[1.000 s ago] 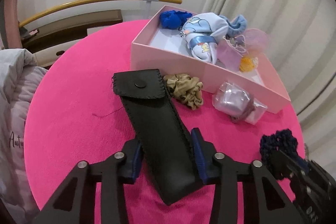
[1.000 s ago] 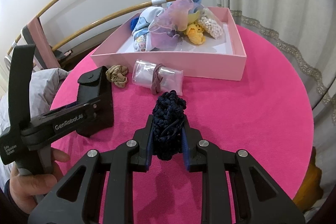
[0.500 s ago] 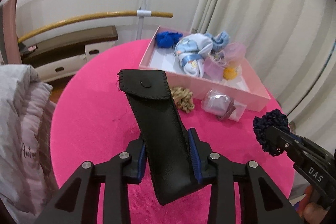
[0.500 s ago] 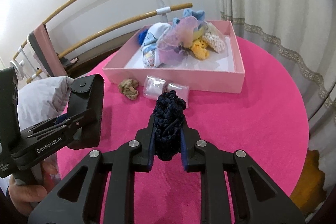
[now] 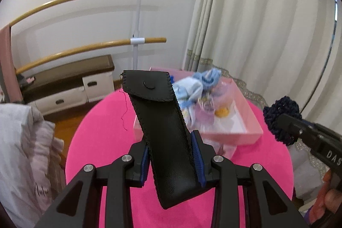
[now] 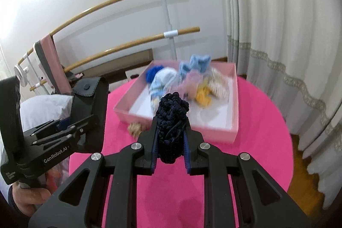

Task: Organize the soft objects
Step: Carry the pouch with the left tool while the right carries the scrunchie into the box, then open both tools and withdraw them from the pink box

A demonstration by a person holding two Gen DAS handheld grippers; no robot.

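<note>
A long black pouch is squeezed tight between the blue pads of the left gripper and is held up in the air above the pink table. Beyond it, a pink box full of soft things is seen on the table. On the right, a dark blue knitted scrunchie is pinched in the nearly closed right gripper, also off the table.

Round counter covered in bright pink cloth. A shallow pink box sits directly on it toward the far side, open-topped and holding a jumble of soft items. A tan scrunchie lies on the cloth just beside the box's near wall. A clear packet also lies against that wall, mostly hidden.
</note>
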